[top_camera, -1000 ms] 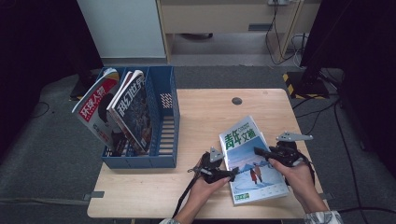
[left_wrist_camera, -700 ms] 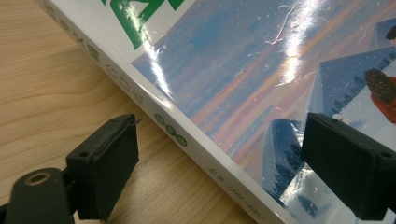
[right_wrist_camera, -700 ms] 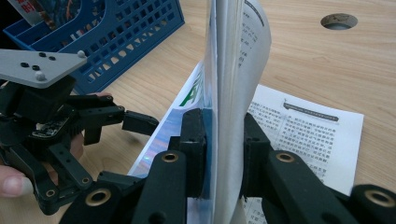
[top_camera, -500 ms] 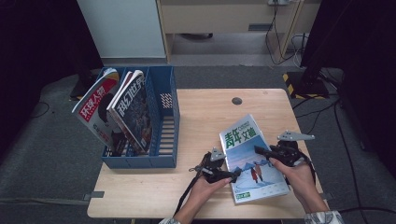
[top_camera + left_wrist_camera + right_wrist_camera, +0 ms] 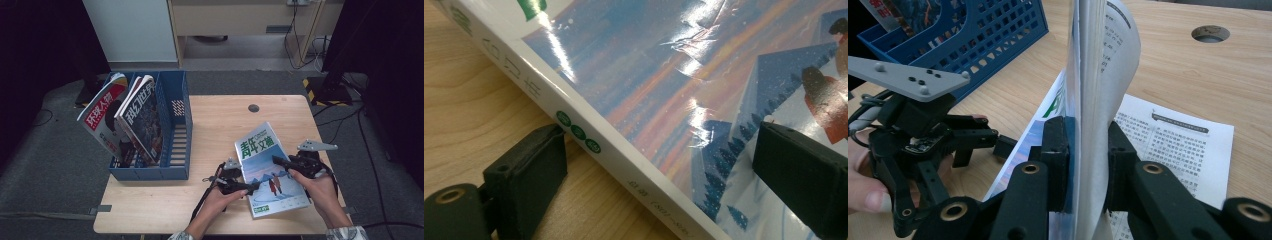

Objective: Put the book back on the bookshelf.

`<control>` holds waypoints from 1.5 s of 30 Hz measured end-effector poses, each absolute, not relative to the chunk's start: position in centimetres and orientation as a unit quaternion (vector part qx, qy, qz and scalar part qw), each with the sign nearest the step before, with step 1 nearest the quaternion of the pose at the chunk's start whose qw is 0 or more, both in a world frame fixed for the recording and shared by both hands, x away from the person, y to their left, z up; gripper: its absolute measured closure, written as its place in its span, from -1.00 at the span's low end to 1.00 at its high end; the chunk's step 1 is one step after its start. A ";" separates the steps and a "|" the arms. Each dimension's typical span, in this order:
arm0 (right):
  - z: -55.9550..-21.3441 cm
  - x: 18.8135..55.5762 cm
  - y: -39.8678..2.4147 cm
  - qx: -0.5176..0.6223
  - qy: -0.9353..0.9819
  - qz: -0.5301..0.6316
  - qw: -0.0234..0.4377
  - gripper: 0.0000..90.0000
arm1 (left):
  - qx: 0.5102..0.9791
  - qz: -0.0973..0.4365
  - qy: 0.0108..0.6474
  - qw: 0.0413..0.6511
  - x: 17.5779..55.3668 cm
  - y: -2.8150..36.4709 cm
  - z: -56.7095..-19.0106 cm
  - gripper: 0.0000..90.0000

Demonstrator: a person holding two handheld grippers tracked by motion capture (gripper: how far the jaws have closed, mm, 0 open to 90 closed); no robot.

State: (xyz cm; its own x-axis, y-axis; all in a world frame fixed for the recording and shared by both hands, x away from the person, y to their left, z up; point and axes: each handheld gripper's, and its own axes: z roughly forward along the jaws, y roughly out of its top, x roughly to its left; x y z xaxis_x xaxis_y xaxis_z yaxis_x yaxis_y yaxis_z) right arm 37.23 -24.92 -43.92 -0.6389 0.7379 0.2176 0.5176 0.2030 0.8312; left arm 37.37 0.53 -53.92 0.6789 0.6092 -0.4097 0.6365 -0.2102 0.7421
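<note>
High view: a magazine (image 5: 267,167) with a blue snowy cover lies on the near right part of the wooden table (image 5: 220,120), well apart from the blue file rack (image 5: 175,145) at the left, where two other magazines (image 5: 122,120) lean. Right gripper (image 5: 280,162) is clamped on the magazine's right edge; the right gripper view shows its two pads (image 5: 1055,150) pressing a lifted sheaf of pages between them. Left gripper (image 5: 250,186) sits at the magazine's left edge, and its jaws have just been opening: in the left gripper view they stand wide, one beside the spine (image 5: 589,145) on the wood, one over the cover, neither pressing
</note>
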 end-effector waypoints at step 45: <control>-51.5 40.0 -26.9 0.471 0.804 0.336 0.140 -0.69 | 0.785 0.010 0.412 0.463 37.3 -0.1 -53.6 -0.55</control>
State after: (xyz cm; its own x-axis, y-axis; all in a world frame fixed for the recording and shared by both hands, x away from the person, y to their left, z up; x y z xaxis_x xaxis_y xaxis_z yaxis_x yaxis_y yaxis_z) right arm 40.03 -26.89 -51.45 -0.5167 0.8512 0.0921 0.6639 0.3304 0.6708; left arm 37.34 -0.12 -53.58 0.6603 0.6557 -0.3661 0.6380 -0.2327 0.7340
